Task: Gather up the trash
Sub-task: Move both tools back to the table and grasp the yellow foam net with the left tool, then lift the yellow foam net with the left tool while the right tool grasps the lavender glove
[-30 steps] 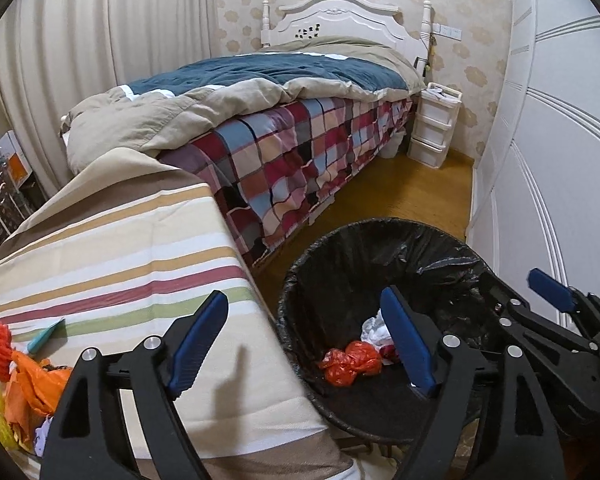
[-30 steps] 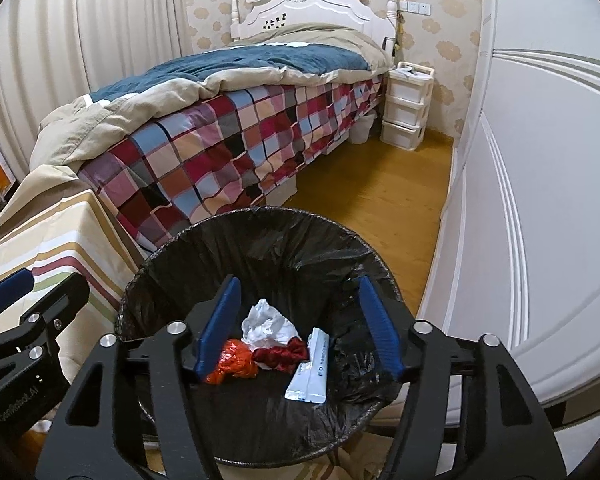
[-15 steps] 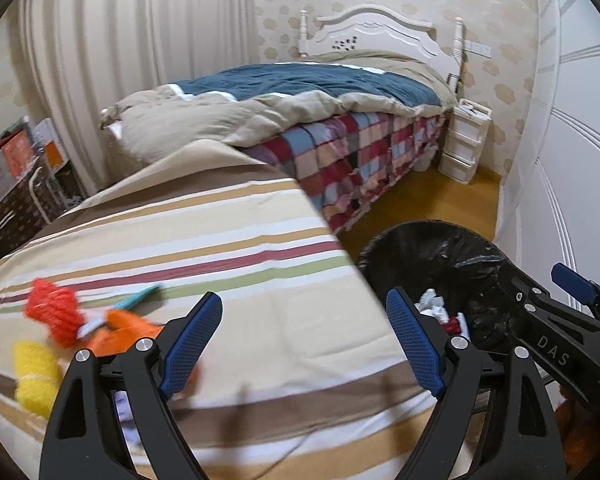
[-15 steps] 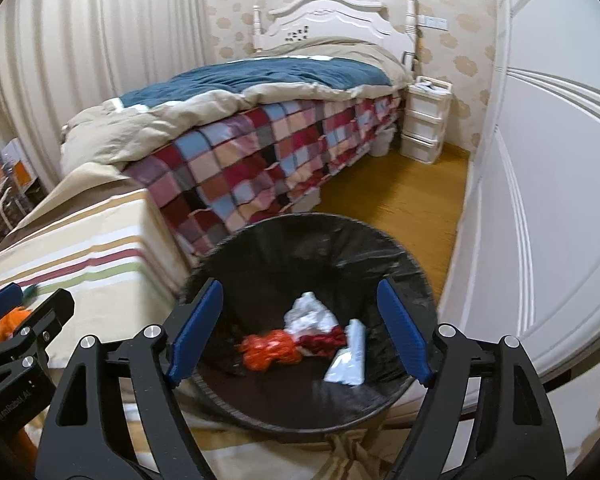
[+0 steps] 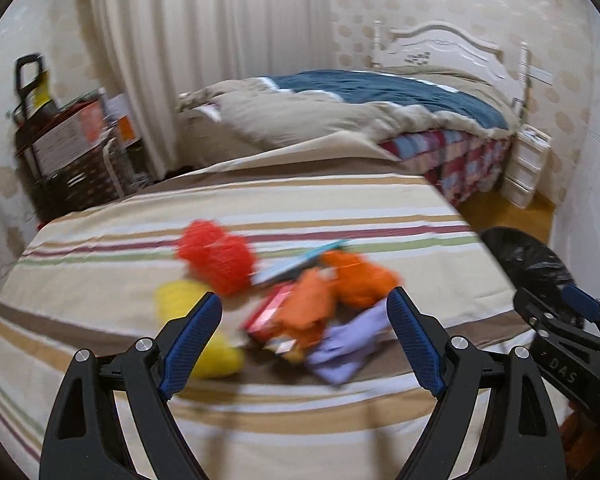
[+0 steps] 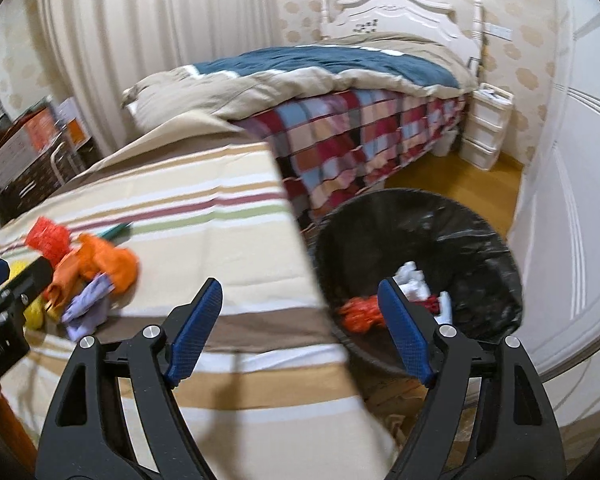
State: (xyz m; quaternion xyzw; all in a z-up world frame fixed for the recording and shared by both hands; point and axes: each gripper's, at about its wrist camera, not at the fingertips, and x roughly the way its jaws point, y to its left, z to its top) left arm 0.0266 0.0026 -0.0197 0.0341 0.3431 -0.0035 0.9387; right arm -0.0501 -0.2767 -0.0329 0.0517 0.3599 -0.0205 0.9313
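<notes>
Both tools, left tool (image 5: 304,336) and right tool (image 6: 300,320), have just spread apart and empty, aimed from the bin (image 6: 480,236) toward the trash pile (image 5: 300,300) remaining on the counter (image 5: 260,200), ready for another pick

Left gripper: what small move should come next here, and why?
Probably ease the left gripper forward and down onto the orange wrapper. Its jaws are open and empty, the pile of trash lies just ahead on the striped cloth, and the black-lined bin already holds earlier pieces.

Motion blur smears the trash pile (image 5: 292,304) (items indistinct).
</notes>
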